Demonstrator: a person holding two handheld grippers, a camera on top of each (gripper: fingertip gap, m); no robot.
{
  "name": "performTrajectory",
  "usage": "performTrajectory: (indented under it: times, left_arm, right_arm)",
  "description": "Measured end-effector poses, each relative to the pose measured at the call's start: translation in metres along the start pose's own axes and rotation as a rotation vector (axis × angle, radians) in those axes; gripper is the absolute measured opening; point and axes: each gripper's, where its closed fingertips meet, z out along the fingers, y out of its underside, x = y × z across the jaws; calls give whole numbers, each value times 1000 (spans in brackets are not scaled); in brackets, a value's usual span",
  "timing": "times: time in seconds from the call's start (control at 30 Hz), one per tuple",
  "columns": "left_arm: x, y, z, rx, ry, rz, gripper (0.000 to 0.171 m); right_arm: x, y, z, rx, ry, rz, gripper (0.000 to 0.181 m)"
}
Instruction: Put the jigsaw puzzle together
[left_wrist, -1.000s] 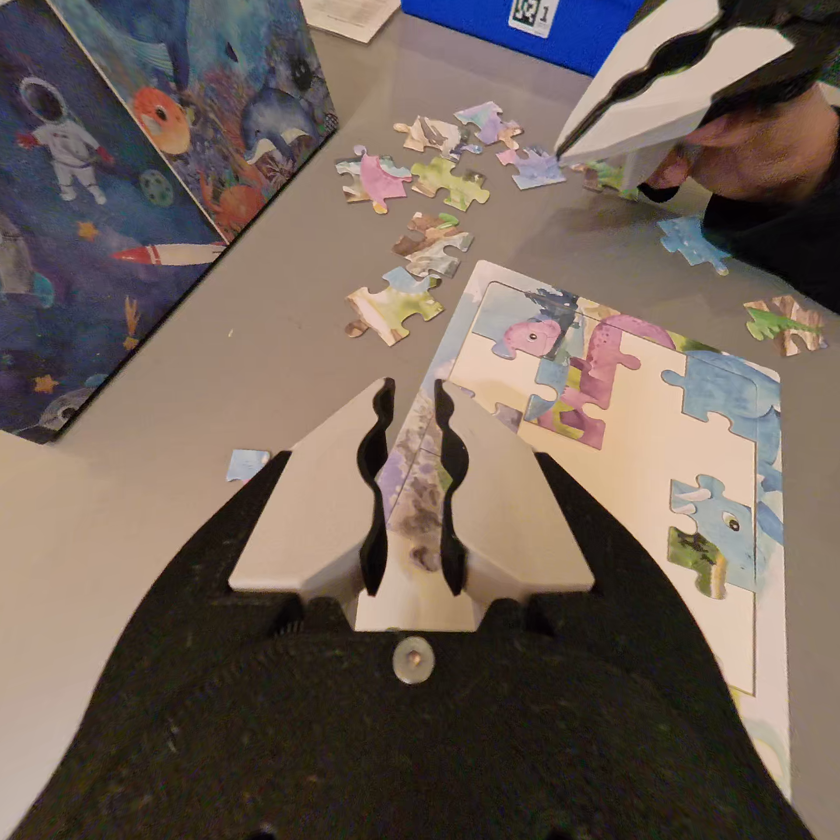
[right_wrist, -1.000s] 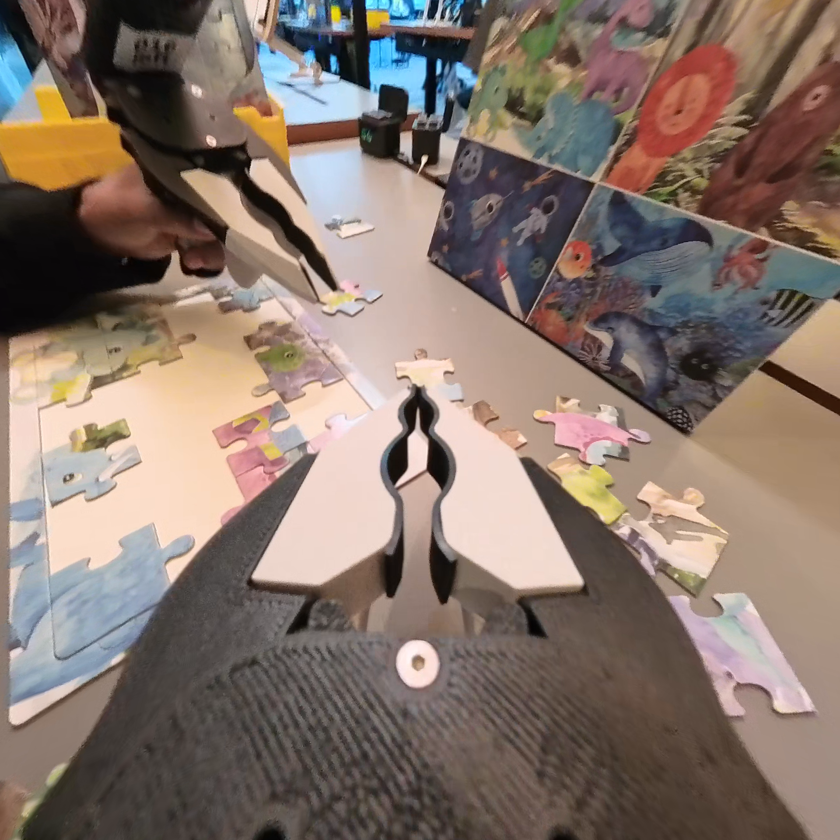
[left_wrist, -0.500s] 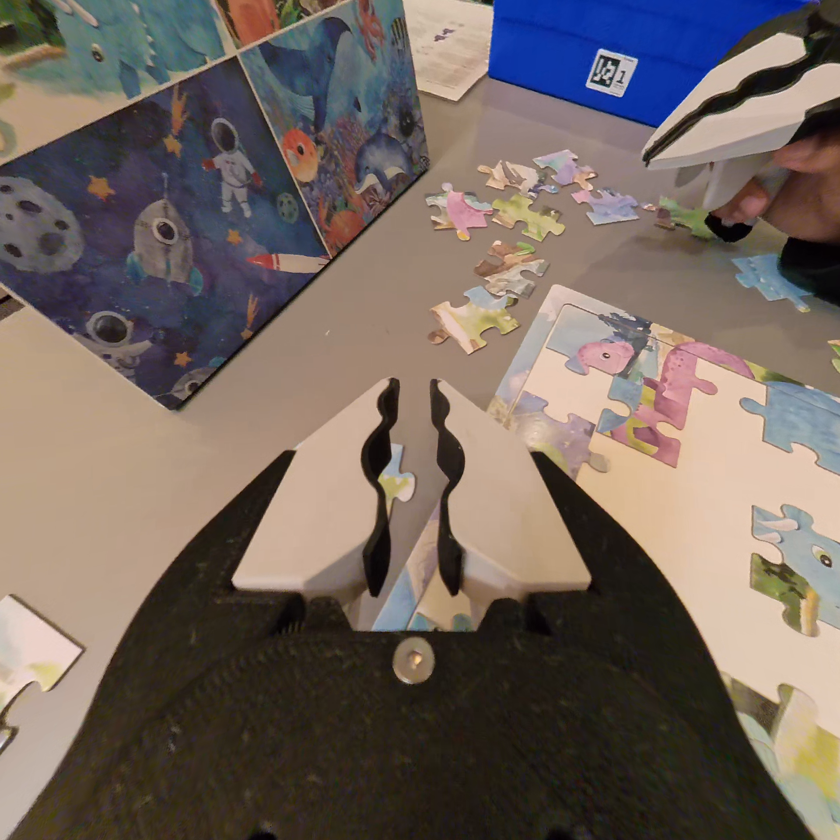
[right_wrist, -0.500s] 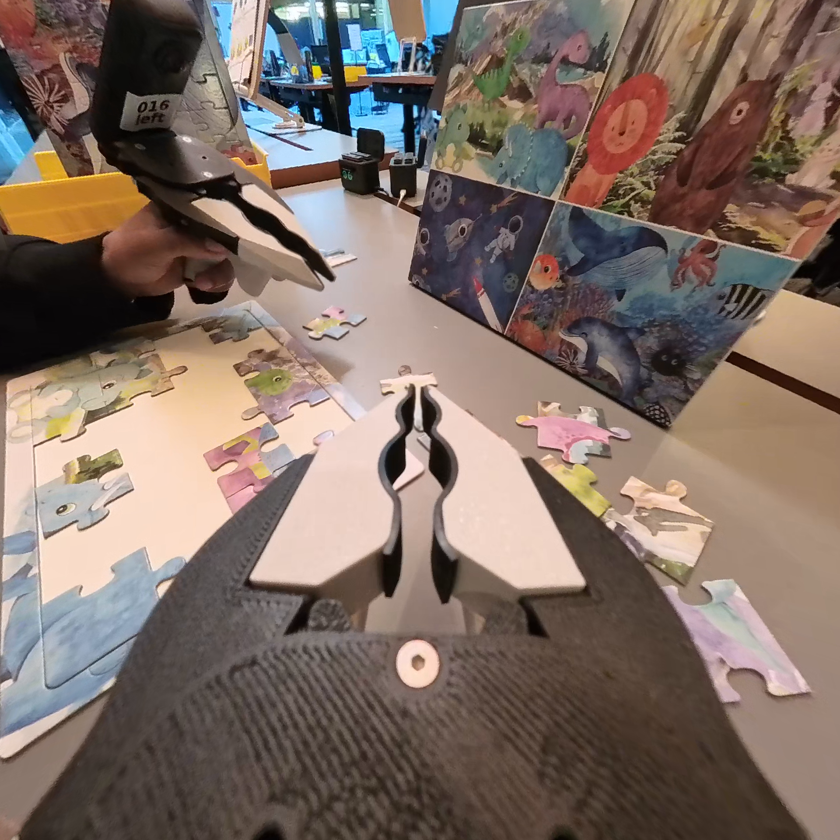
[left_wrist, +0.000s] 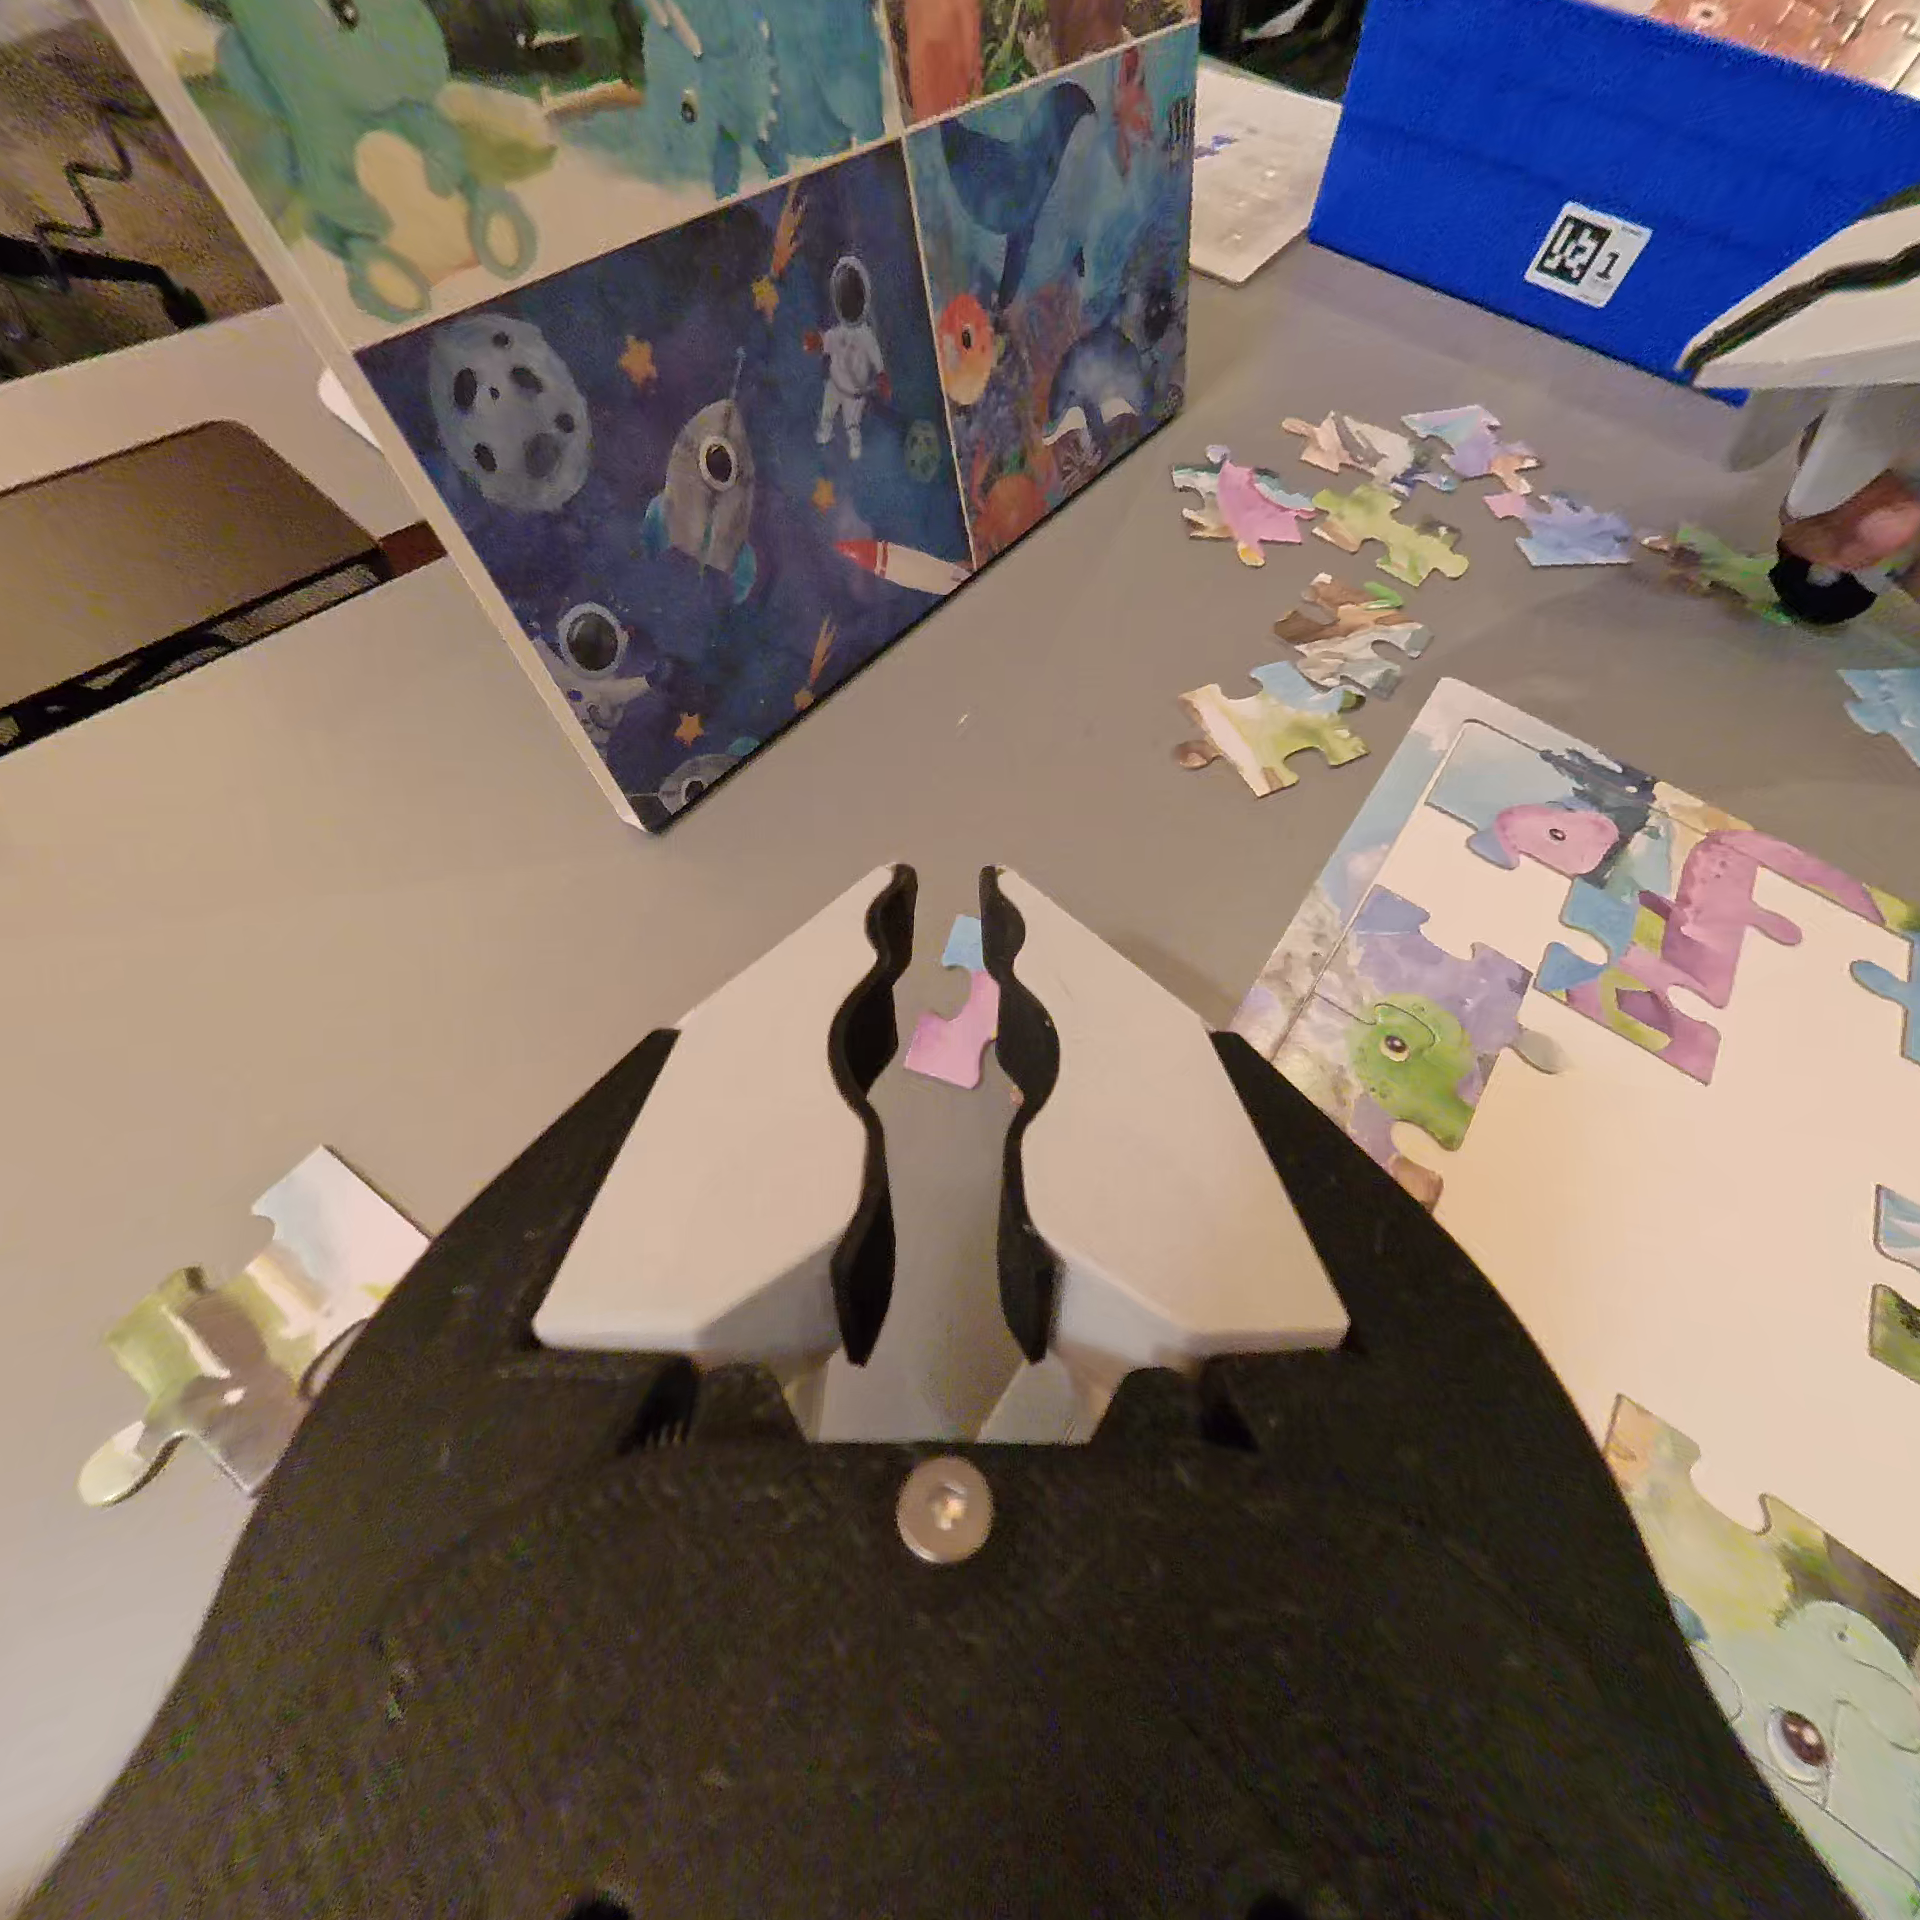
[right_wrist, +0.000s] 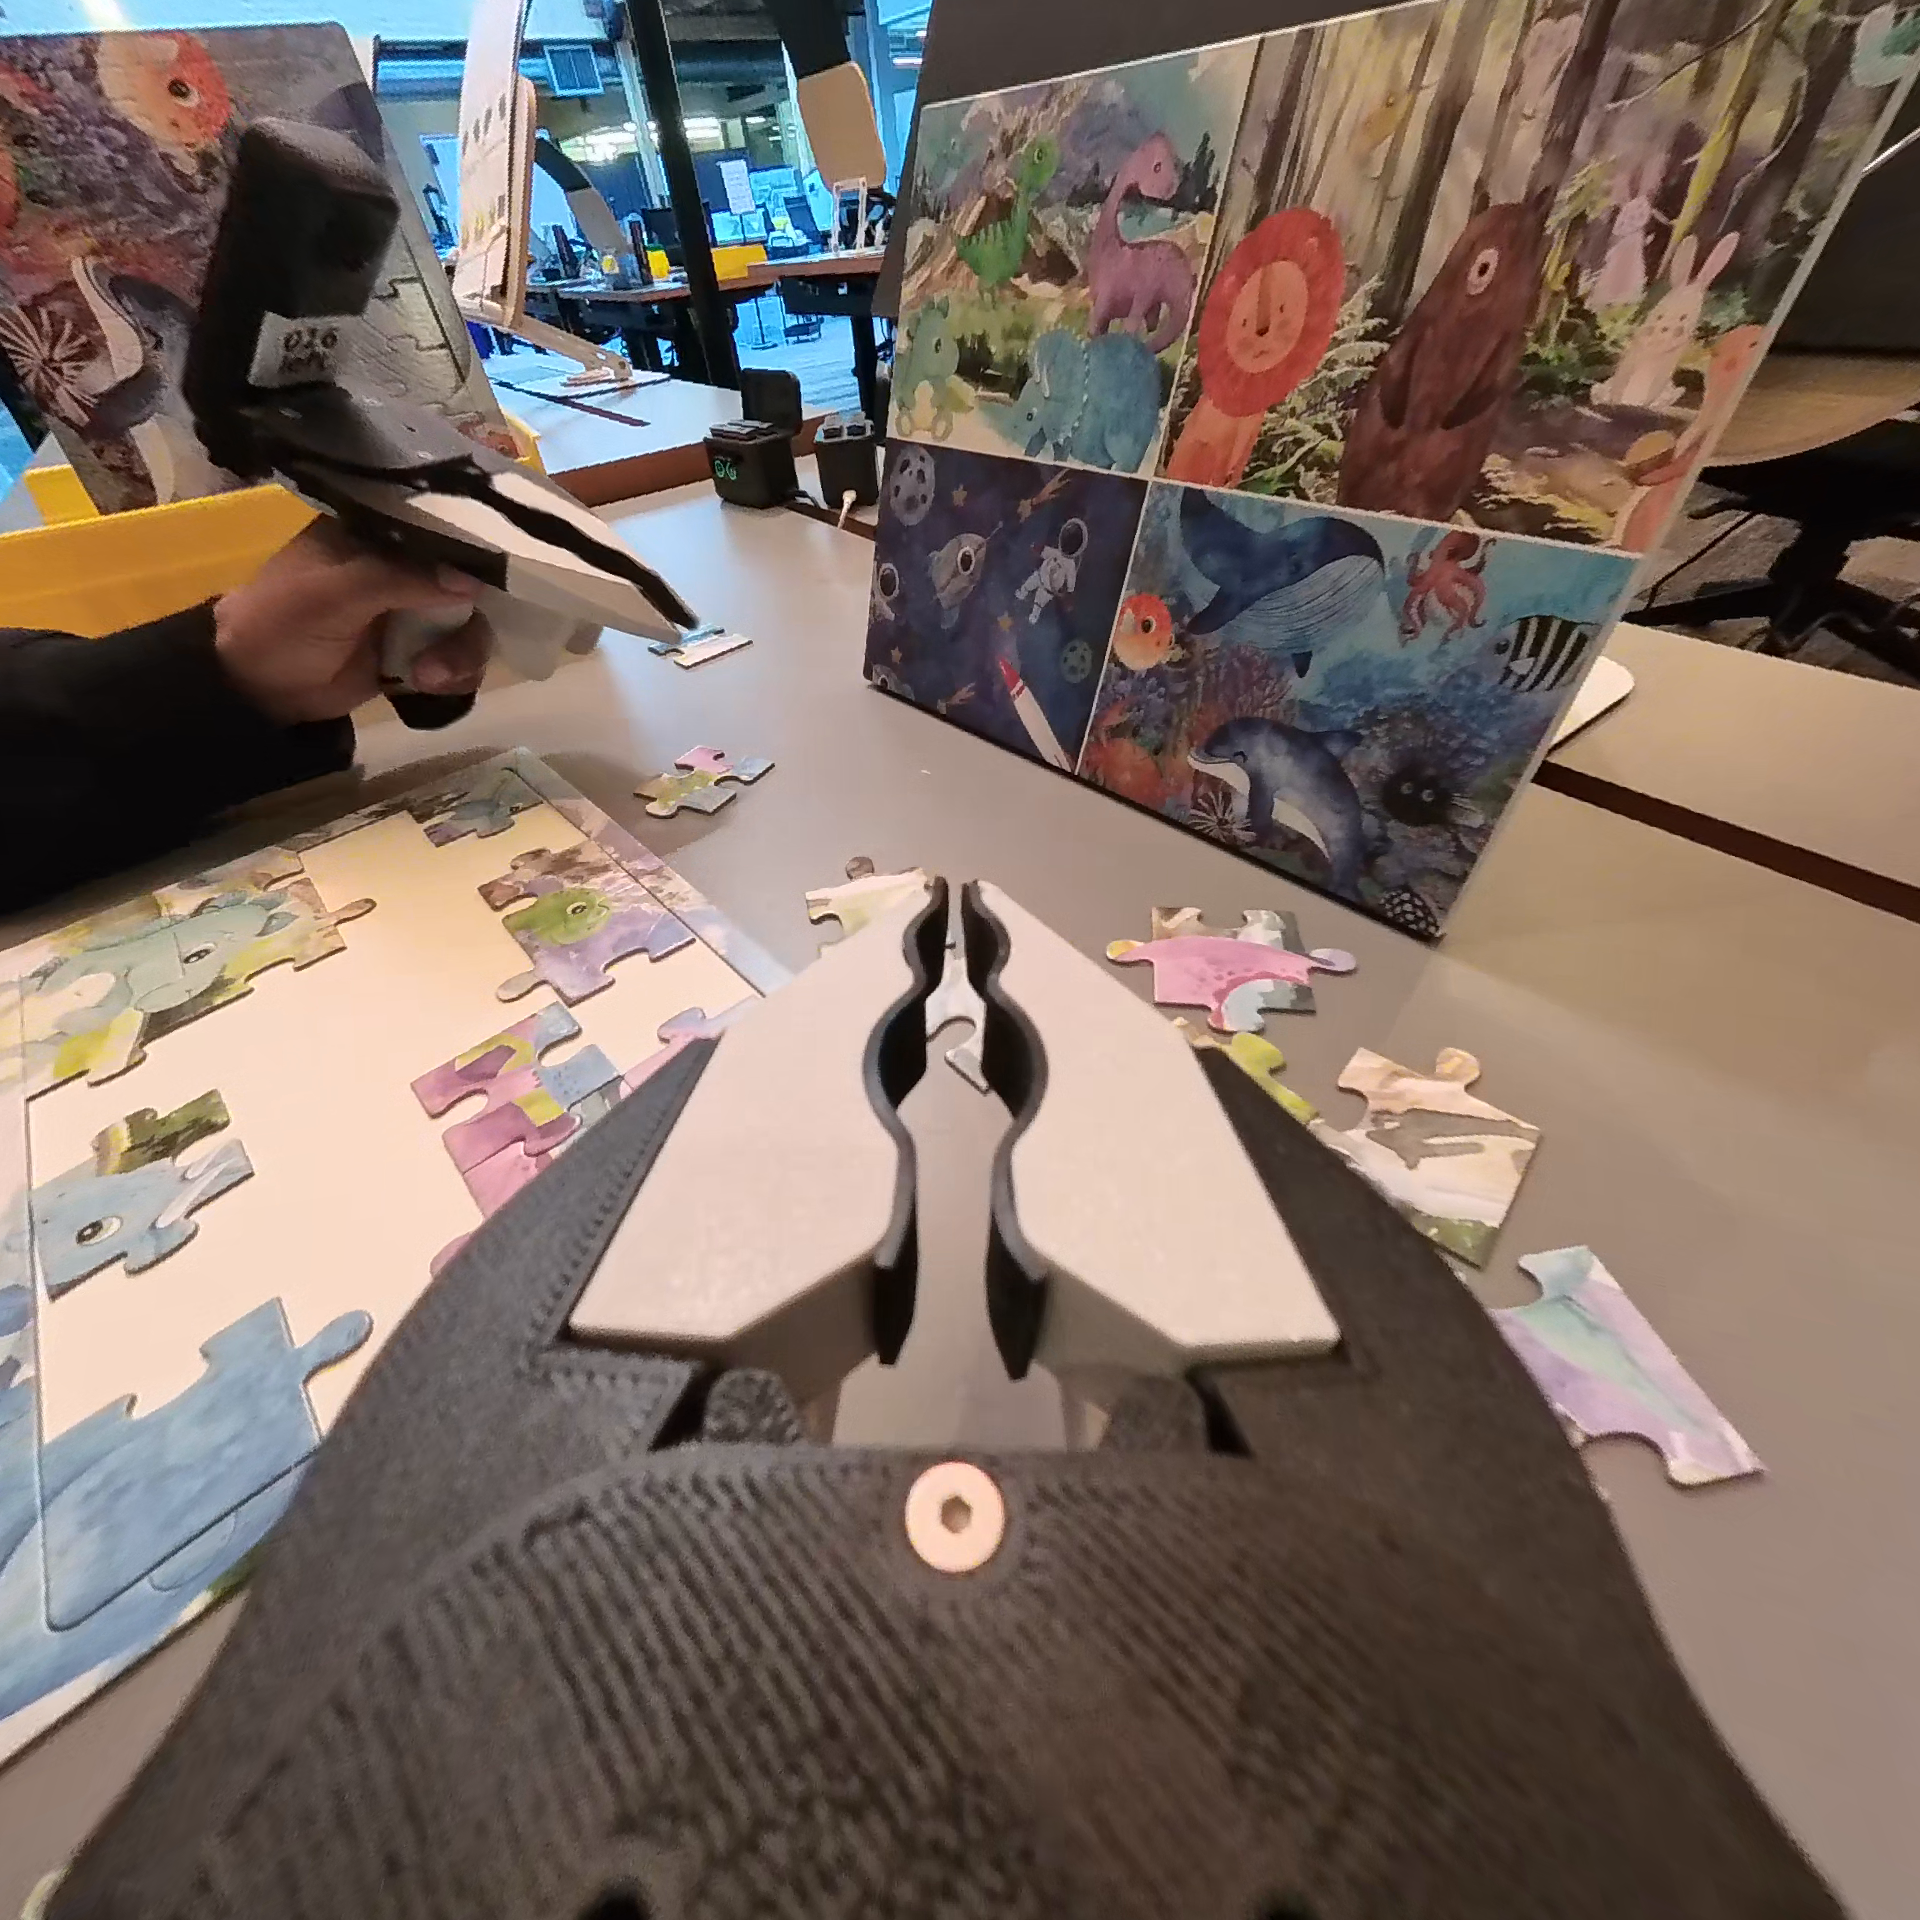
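Note:
The puzzle board (left_wrist: 1662, 1195) lies flat on the grey table, partly filled, with a green dinosaur piece (left_wrist: 1403, 1049) at its near-left corner; the board also shows in the right wrist view (right_wrist: 395, 935). My left gripper (left_wrist: 943, 883) hovers left of the board, its jaws a narrow gap apart and empty. A small pink and blue piece (left_wrist: 956, 1013) lies on the table below that gap. My right gripper (right_wrist: 954, 894) is shut and empty, above loose pieces beside the board's edge. A pink piece (right_wrist: 1226, 966) lies just right of it.
A standing picture board (left_wrist: 727, 468) with space and sea scenes blocks the far side. Several loose pieces (left_wrist: 1351, 520) lie between it and the puzzle board. One piece (left_wrist: 239, 1340) lies at near left. A blue box (left_wrist: 1610, 156) stands behind, a yellow bin (right_wrist: 125, 561) at far left. My right fingertips sit around 25 cm from my left ones.
My left gripper has moved left, off the board's edge, to above the small pink and blue piece. My right gripper has lifted and tilted up a little. Neither gripper's jaws changed.

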Motion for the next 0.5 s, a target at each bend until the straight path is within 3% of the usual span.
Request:
performTrajectory:
  times: [0.5]
  left_arm:
    - [-7, 14, 9, -10, 26, -62, 12]
  right_arm:
    - [3, 0, 0, 0, 11, 16, 3]
